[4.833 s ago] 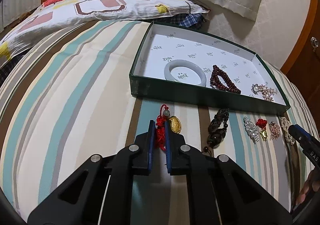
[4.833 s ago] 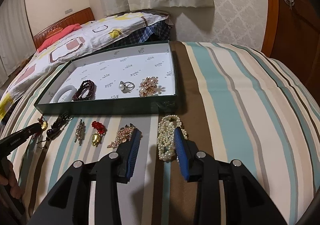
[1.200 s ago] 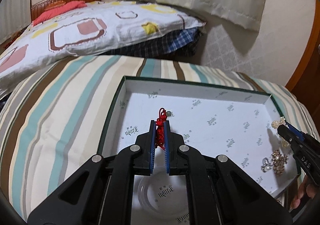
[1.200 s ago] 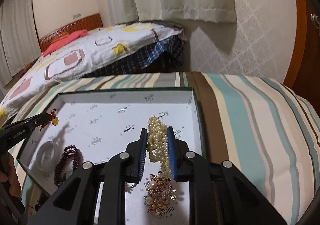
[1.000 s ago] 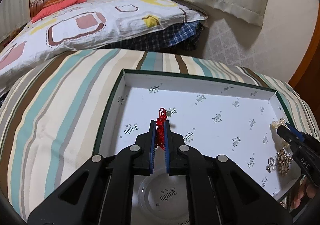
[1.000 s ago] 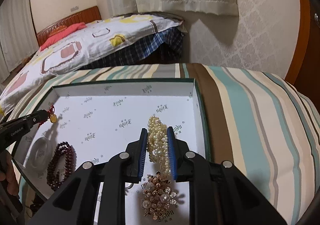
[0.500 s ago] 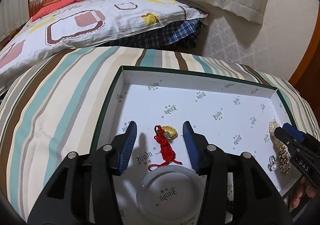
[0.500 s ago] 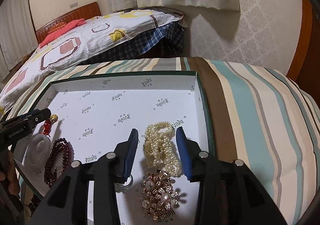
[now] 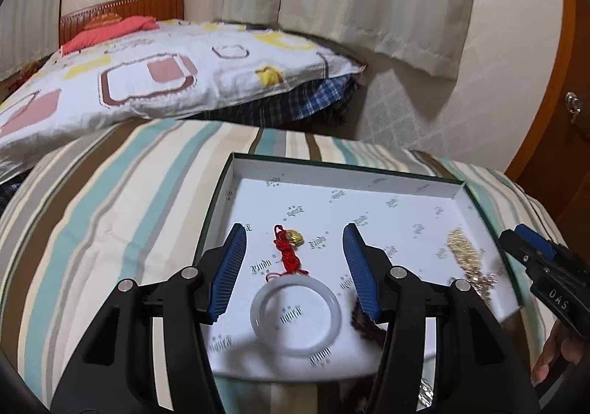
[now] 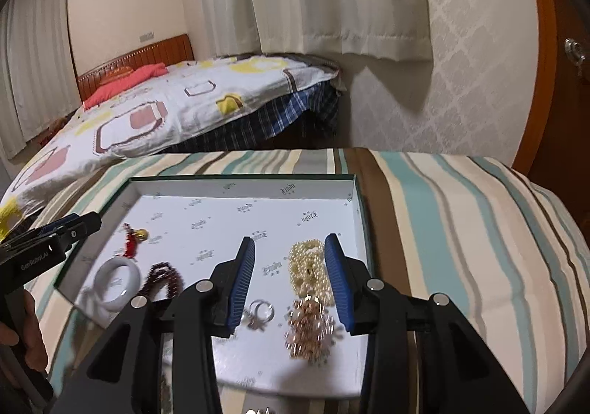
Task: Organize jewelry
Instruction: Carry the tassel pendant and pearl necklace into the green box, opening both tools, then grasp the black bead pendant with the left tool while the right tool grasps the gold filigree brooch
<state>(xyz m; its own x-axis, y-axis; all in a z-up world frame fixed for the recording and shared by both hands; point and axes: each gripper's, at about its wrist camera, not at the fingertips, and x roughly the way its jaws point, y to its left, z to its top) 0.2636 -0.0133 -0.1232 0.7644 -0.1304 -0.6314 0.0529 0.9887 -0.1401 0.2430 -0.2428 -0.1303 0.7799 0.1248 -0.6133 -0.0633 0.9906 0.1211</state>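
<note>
Both your left gripper (image 9: 295,259) and right gripper (image 10: 289,275) gape empty over the tray (image 10: 243,185); red charm (image 9: 289,251), pearl strand (image 10: 308,272) sit inside, items below its near edge likely remain.

"das" on the right tongs (image 9: 545,266) — "genrobot.ai" on the left tongs (image 10: 55,240)

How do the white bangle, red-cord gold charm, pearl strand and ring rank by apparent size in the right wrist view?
1. Pearl strand, largest.
2. White bangle, close behind; blur makes these two unsure.
3. Red-cord gold charm, though it lies farther back.
4. Ring, smallest, though nearest.
</note>
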